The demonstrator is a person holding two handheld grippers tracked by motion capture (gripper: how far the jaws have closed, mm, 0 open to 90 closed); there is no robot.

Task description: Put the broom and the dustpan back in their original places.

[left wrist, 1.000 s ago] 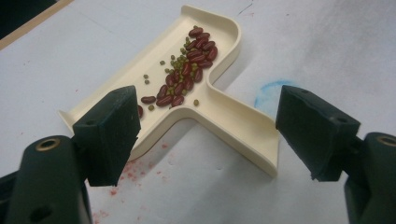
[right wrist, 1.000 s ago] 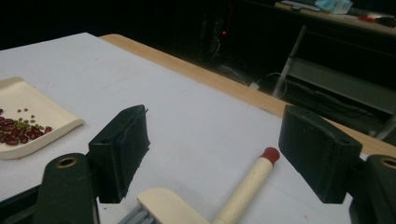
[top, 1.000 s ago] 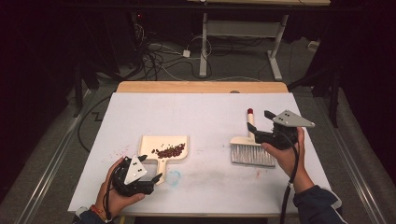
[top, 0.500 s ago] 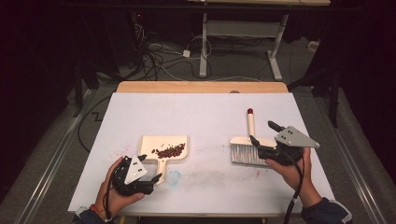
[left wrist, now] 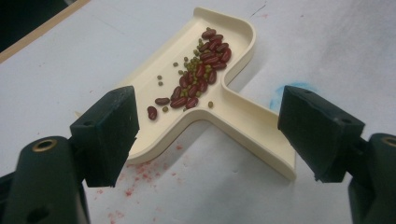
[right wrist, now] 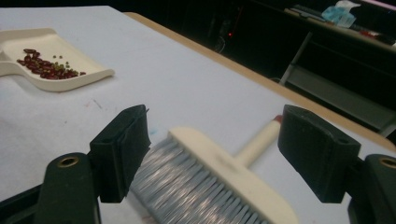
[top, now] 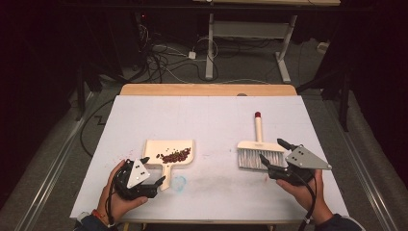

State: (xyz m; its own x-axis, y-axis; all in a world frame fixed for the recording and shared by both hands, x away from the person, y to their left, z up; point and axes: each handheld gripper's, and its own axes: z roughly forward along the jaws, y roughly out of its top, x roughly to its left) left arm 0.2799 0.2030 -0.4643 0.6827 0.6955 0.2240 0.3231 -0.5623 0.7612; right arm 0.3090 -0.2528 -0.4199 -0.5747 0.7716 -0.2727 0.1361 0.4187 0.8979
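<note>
With the beans [top: 175, 155] already heaped in the pan of the cream dustpan [top: 169, 155], looks close to finished as far as sweeping goes: no loose beans to be made out on the white table [top: 202, 120] in the high view, just faint reddish smudges near the pan and a pale blue stain [top: 178, 182] beside its handle. Judging from that, remaining work probably comes down to lifting the dustpan and tipping it out somewhere, though no bin or bowl to be seen on the table. Left tongs [left wrist: 205, 135] spread wide, pinching nothing, straddling the dustpan's handle from just off its end, near but apparently not touching. Right tongs [right wrist: 212, 149] likewise spread wide and empty, hovering just behind the bristle end of the hand brush [top: 259, 149], which lies flat on the right half of the table, grey bristles toward the person, red-tipped handle pointing away. Dustpan sits left of centre, well apart from the brush, mouth away from the person and handle toward the left hand [top: 122, 199]. By count: one dustpan, one brush, two sets of tongs, two hands, with the right hand [top: 300, 190] under its tongs. Beans of two kinds in the left gripper view: dark red kidney-shaped ones, roughly two dozen, and small green ones, about as many, too clustered for an exact tally. Beyond the table, a tangle of cables [top: 163, 60] on the floor and one white stand [top: 250, 33].
</note>
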